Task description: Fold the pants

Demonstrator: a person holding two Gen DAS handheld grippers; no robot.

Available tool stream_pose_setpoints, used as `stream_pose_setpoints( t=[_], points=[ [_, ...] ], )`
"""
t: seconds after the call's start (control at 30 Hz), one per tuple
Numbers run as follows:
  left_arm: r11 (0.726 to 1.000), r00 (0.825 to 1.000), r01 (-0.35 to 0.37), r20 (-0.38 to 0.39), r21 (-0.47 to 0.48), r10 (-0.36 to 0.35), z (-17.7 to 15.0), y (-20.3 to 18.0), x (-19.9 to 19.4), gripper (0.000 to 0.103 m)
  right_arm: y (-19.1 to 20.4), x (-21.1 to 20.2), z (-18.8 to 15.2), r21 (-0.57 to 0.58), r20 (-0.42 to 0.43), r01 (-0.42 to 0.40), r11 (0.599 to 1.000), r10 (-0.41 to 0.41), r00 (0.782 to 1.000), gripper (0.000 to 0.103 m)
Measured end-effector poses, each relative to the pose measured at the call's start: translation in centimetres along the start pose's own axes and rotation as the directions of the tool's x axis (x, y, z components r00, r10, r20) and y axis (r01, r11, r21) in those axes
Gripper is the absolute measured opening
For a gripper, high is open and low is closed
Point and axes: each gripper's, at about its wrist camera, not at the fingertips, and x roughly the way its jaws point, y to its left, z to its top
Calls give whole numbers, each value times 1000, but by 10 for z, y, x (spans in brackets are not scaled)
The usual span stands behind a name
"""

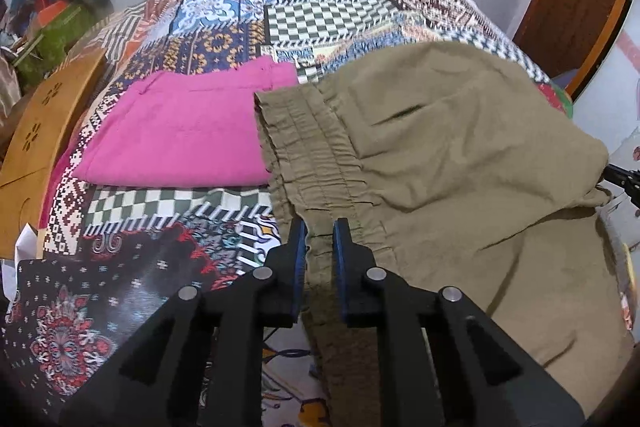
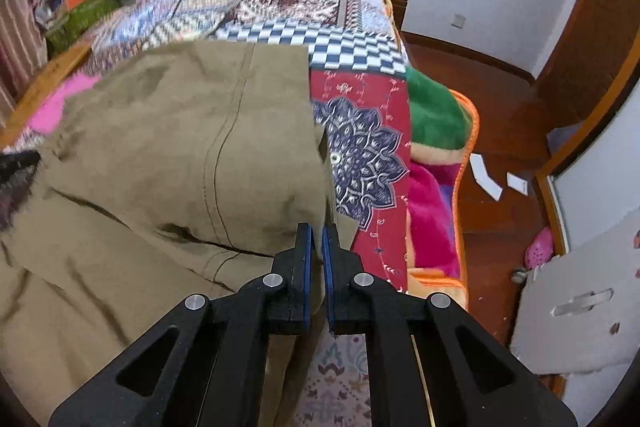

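Olive-khaki pants [image 1: 440, 155] lie on a patchwork bedspread [image 1: 224, 39], partly folded over. My left gripper [image 1: 320, 231] is shut on the gathered elastic waistband [image 1: 304, 155], which runs up between the blue pads. In the right wrist view the same pants [image 2: 180, 147] spread to the left, with a stitched seam down the middle. My right gripper [image 2: 316, 233] is shut on the pants' right-hand edge, cloth pinched between its pads. The tip of the other gripper [image 1: 624, 179] shows at the far right of the left wrist view.
A folded pink garment [image 1: 180, 131] lies on the bed left of the pants. A wooden bed end [image 1: 44, 147] stands at the left, with bags [image 1: 56, 11] piled behind. A green, pink and orange blanket [image 2: 436, 147] hangs off the bed's right side above a wooden floor [image 2: 500, 131].
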Motion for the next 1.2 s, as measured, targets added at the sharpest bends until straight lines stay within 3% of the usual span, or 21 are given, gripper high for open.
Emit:
stream_pose_setpoints(
  t=[0.13, 0.23, 0.43, 0.57, 0.87, 1.2],
  points=[
    [1000, 999, -17, 39, -24, 18, 11, 14, -11, 30, -12, -16, 17, 43, 27, -47, 998, 46, 999, 15],
    [999, 998, -14, 56, -52, 17, 24, 25, -11, 31, -13, -21, 34, 43, 64, -49, 998, 46, 997, 33],
    [997, 999, 13, 45, -82, -9, 54, 35, 13, 34, 2, -11, 71, -26, 108, -49, 998, 52, 993, 44],
    [992, 998, 66, 13, -110, -65, 69, 41, 38, 34, 3, 4, 91, -28, 126, -84, 996, 87, 988, 54],
    [981, 989, 135, -41, -139, -142, 81, 46, 73, 34, 2, 70, 130, -35, 1, -68, 997, 68, 998, 54],
    [981, 982, 171, -59, -92, -177, 85, 43, 86, 34, 14, 130, 142, -21, -156, -123, 992, 118, 981, 50]
  ],
)
